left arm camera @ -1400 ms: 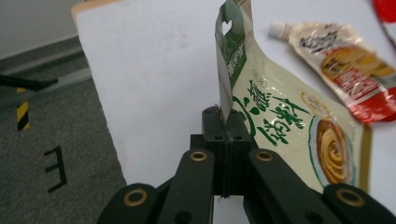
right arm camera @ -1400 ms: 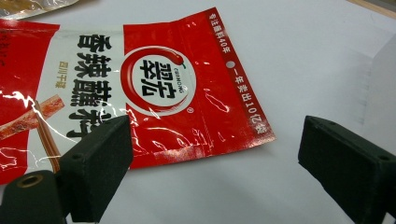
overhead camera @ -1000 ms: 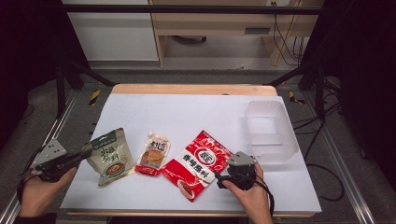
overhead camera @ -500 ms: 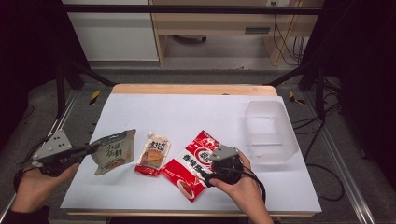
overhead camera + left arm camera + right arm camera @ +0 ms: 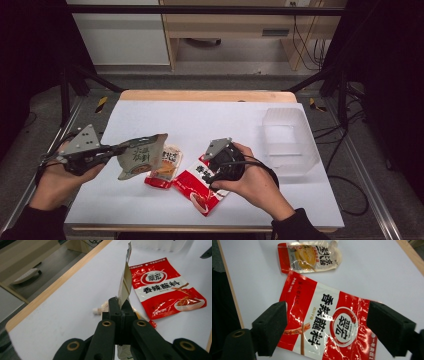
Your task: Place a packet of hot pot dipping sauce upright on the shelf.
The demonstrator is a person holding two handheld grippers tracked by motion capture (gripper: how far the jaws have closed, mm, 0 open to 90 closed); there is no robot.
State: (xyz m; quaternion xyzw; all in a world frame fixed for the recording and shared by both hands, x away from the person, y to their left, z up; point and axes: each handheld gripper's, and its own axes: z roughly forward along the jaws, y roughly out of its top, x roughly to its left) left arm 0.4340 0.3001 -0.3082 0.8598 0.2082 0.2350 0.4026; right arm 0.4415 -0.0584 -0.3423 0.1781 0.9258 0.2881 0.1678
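At the left of the high view we see the left gripper (image 5: 112, 150) with its jaws clamped tight on the edge of a grey-green foil pouch with dark lettering (image 5: 142, 159), held clear of the white bench (image 5: 200, 120). At lower centre the right gripper (image 5: 207, 172) hangs over a flat red-and-white sauce packet (image 5: 329, 325) lying on the bench; its jaws have just been closing, yet stand wide on either side of it without pressing. A small orange-and-cream spouted pouch (image 5: 309, 256) lies just beside the packet, and a clear plastic tub (image 5: 290, 137) sits at the right.
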